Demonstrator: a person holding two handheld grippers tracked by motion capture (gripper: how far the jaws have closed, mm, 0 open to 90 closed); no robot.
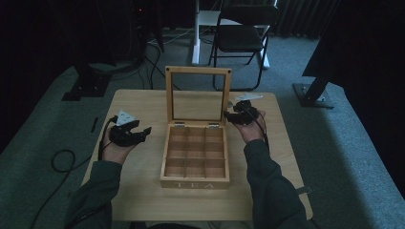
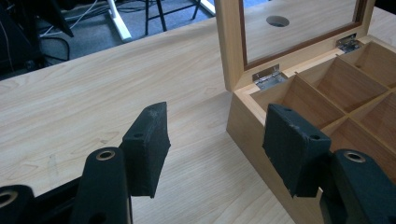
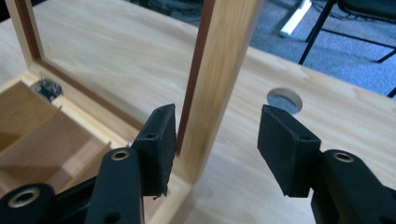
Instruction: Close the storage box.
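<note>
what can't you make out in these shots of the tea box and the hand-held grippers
- Tea box, high view: dim light and distance leave the compartments' contents unclear.
- Lid, right hand-held gripper view: top cut off by the frame; whether the right hand-held gripper touches the lid's side rail is unclear, its left pad covers that spot.
- Left hand-held gripper view: its right jaw and the frame edge hide the box's near compartments.

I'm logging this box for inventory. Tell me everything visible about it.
The tea box is pale wood with TEA lettered on its front wall. Thin wooden dividers split the inside into nine compartments, all empty. Its lid, a wooden frame around a clear pane, stands upright on two metal hinges. It sits mid-table. The right gripper straddles the lid's side rail, one pad at it, the other clear.
</note>
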